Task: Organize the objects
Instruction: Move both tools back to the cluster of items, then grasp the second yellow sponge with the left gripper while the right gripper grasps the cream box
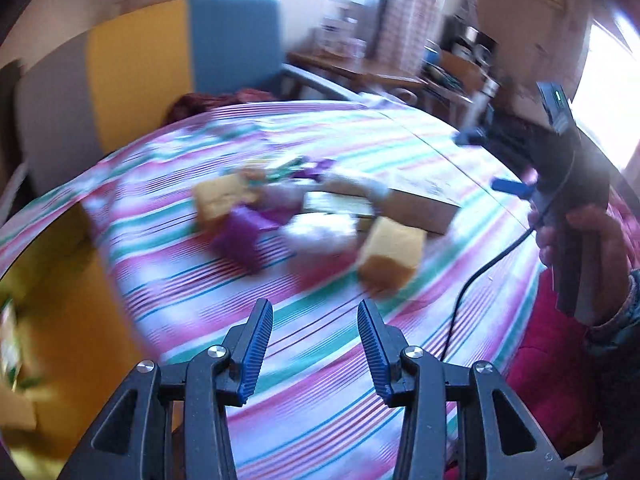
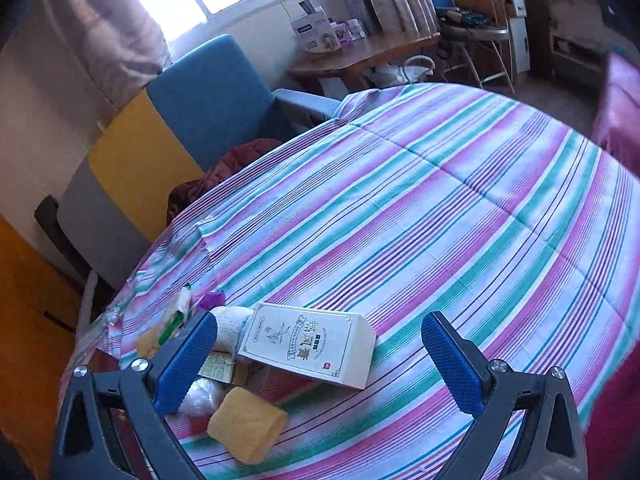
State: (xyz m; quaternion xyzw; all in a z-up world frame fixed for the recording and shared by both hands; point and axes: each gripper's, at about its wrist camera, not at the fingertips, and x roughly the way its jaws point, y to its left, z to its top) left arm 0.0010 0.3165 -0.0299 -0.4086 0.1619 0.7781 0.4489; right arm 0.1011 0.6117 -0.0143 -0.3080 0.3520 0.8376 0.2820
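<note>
A pile of small objects lies on the striped tablecloth (image 2: pixel 440 208). It holds a white printed box (image 2: pixel 308 344), yellow sponges (image 2: pixel 246 424), a white sock (image 2: pixel 232 326), a white plastic bag (image 2: pixel 202 398) and purple items (image 1: pixel 240 236). In the blurred left wrist view the box (image 1: pixel 416 204) and a sponge (image 1: pixel 390 256) lie ahead of my left gripper (image 1: pixel 316 344), which is open, empty and apart from them. My right gripper (image 2: pixel 320 364) is open and empty, above the box, its jaws wide. The right gripper also shows in the left wrist view (image 1: pixel 490 160), held by a hand.
A blue and yellow chair (image 2: pixel 208 96) stands behind the table, with dark red cloth (image 2: pixel 236 160) on it. A wooden desk (image 2: pixel 360 52) with boxes stands by the window. A red surface (image 2: pixel 620 112) lies at the right. A black cable (image 1: pixel 476 276) hangs over the tablecloth.
</note>
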